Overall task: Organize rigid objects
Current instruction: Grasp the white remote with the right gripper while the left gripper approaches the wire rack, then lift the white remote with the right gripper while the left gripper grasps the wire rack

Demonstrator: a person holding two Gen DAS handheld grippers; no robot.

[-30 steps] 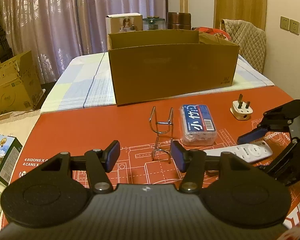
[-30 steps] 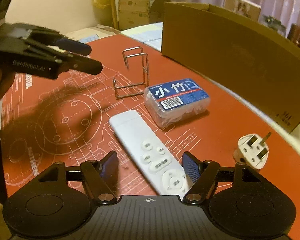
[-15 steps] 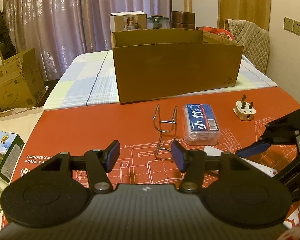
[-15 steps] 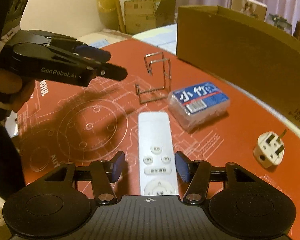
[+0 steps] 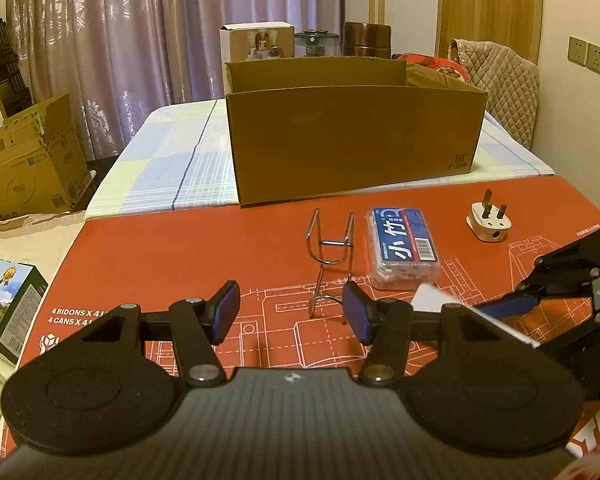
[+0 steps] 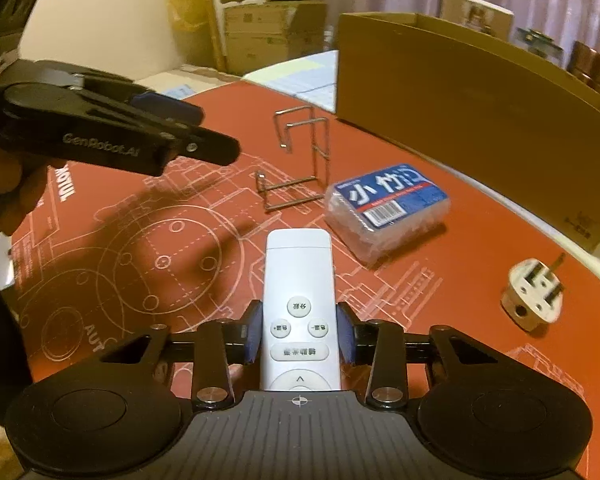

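My right gripper (image 6: 299,330) is shut on a white remote (image 6: 298,280), its blue pads pressing both long sides near the buttons. The remote points away along the fingers over the red mat (image 6: 140,264). Beyond it lie a wire rack (image 6: 300,160), a clear plastic box with a blue label (image 6: 388,208) and a white three-pin plug (image 6: 534,296). My left gripper (image 5: 290,312) hovers open and holds nothing, with the wire rack (image 5: 332,256) just past its fingertips. An open cardboard box (image 5: 352,140) stands behind the objects.
A small green carton (image 5: 4,312) sits off the mat's left edge. Cardboard boxes (image 5: 28,160) stand on the floor at the left. A quilted chair back (image 5: 500,92) is at the back right. A checked cloth (image 5: 172,152) covers the far table.
The right gripper's jaws have gone from wide apart to pressing on the remote, which now lies straight between them. The left gripper has stayed as it was.
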